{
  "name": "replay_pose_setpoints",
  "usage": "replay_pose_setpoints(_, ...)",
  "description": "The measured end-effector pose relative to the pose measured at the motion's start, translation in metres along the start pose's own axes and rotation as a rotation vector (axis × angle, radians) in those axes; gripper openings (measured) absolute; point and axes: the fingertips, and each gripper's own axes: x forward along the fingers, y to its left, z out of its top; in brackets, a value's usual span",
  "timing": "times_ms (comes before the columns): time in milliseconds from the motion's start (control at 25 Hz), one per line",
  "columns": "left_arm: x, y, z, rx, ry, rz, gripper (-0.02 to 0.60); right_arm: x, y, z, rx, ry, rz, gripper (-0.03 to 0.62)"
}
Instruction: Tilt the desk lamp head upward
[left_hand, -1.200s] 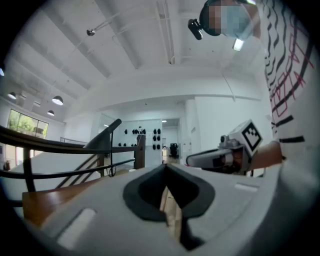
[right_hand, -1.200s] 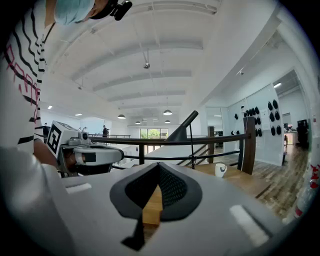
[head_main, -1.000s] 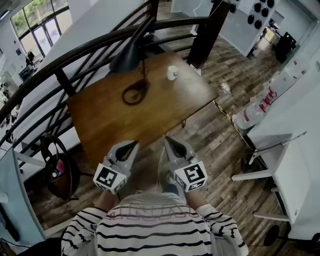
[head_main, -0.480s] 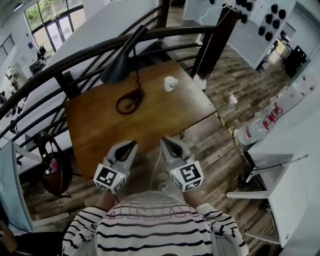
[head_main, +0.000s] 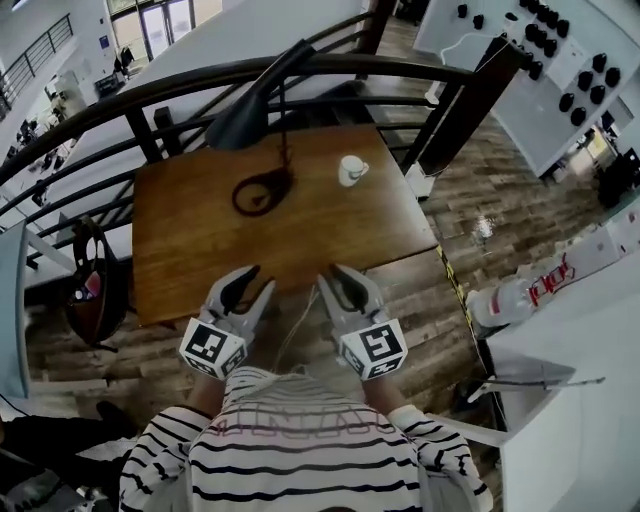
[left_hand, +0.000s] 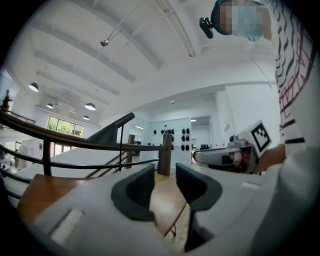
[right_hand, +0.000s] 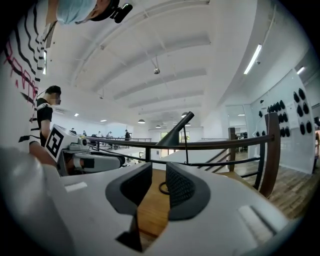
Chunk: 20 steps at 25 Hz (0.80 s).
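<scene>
The black desk lamp stands at the far side of the wooden table (head_main: 190, 250). Its cone head (head_main: 243, 118) tilts down to the left over a thin stem and a ring base (head_main: 262, 191). Both grippers hover side by side at the table's near edge, well short of the lamp. The left gripper (head_main: 258, 281) and the right gripper (head_main: 333, 276) have their jaws opening, with nothing between them. In the left gripper view the gripper (left_hand: 165, 182) points toward the lamp head (left_hand: 111, 132). Past the right gripper (right_hand: 159, 186), the lamp head (right_hand: 175, 133) and base (right_hand: 163, 188) show.
A white cup (head_main: 350, 170) sits on the table to the right of the lamp. A dark curved railing (head_main: 330, 68) runs behind the table. A dark bag (head_main: 92, 290) hangs at the left. A white desk (head_main: 570, 400) and a bottle (head_main: 520, 290) stand at the right.
Both grippers' jaws have parted from shut. The person and both grippers have come closer to the table's near edge. The lamp has not moved.
</scene>
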Motion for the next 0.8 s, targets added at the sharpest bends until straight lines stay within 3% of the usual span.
replay_pose_setpoints(360,0.013,0.015,-0.014,-0.063,0.033,0.060,0.195,0.026,-0.021,-0.013,0.052,0.022,0.044,0.135)
replay_pose_setpoints(800,0.059,0.110,0.006,-0.117,0.025,0.015,0.272,0.116,-0.051,0.010,0.032,0.030,-0.043,0.205)
